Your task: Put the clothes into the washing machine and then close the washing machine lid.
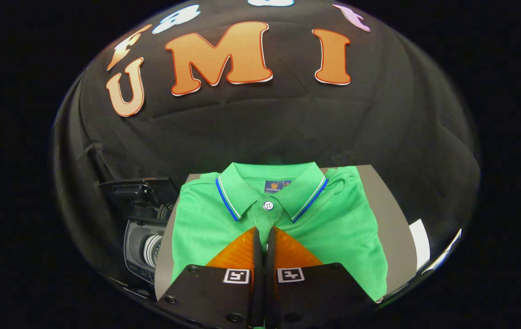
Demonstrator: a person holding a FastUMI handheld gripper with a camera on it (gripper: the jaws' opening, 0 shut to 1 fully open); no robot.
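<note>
Gripper view: the gripper (263,233) hangs over a folded green polo shirt (333,219), its fingers pressed together with only a thin seam between them. The tips sit on or just above the placket, just near of the collar button (268,205); whether any cloth is caught in that seam cannot be told. The shirt lies flat on a grey board (386,210). To the left, lower down, stands the washing machine (144,246), its lid (139,189) raised.

Risk, as judged: a thin pinch near the placket could slip, or the shirt could unfold and snag the machine's rim during transfer.
</note>
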